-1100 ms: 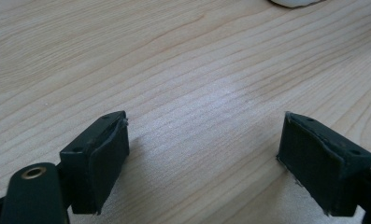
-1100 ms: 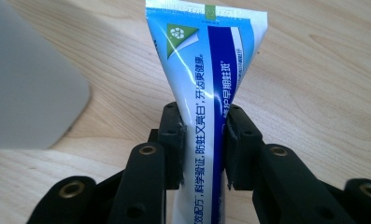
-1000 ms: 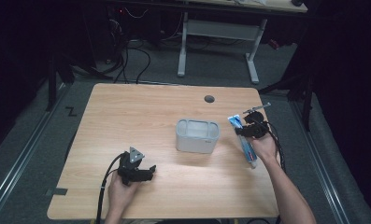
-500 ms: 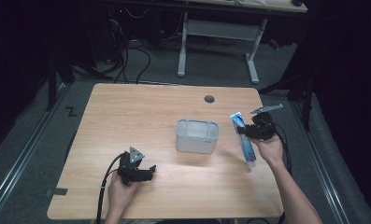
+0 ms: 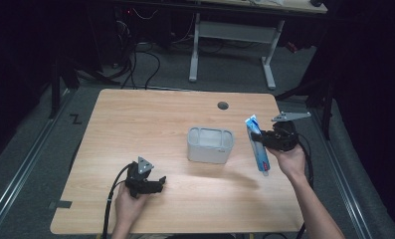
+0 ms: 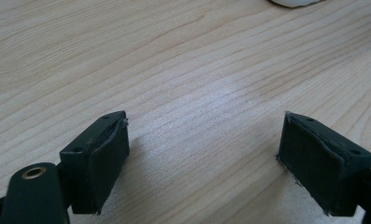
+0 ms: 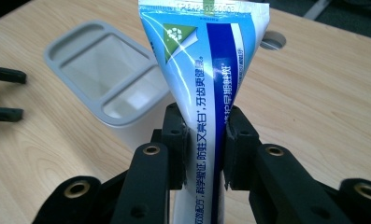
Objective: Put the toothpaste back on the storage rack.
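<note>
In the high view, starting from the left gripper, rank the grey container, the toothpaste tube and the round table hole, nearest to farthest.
From the left gripper, near the table's front left:
1. Grey container, mid-table.
2. Toothpaste tube, at the right, clamped in the right gripper.
3. Round table hole, toward the far edge; nearly level with the tube.

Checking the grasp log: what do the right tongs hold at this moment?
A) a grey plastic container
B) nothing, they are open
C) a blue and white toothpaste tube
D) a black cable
C: in the right gripper view the right tongs are closed on the blue and white toothpaste tube, beside the grey plastic container.
</note>
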{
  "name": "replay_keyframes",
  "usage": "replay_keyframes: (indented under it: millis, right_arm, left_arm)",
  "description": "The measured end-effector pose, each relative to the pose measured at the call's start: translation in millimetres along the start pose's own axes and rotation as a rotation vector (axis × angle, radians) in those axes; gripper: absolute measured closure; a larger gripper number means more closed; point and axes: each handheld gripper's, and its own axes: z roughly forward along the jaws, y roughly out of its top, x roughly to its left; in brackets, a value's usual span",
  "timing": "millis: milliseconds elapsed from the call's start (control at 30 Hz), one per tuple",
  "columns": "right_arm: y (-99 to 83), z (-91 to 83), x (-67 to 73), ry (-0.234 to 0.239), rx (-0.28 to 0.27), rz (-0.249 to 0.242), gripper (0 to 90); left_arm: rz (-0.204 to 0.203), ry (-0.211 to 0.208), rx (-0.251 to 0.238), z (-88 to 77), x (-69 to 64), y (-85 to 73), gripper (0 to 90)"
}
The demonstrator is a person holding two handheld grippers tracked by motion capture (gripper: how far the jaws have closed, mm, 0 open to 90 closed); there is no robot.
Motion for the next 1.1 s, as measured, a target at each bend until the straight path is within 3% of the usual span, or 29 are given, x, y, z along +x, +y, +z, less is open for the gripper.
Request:
replay_keyframes:
  millis: [567, 1100]
  right_arm:
    - [24.1, -17.7, 25.1, 0.068, -0.109, -0.068, 73.7]
    - [44.7, -11.1, 48.1, 0.149, -0.174, -0.096, 73.7]
  left_arm:
    - [0.001, 0.001, 0.000, 0.0, -0.1, 0.0, 16.5]
    - [0.001, 0.001, 0.000, -0.1, 0.0, 0.0, 16.5]
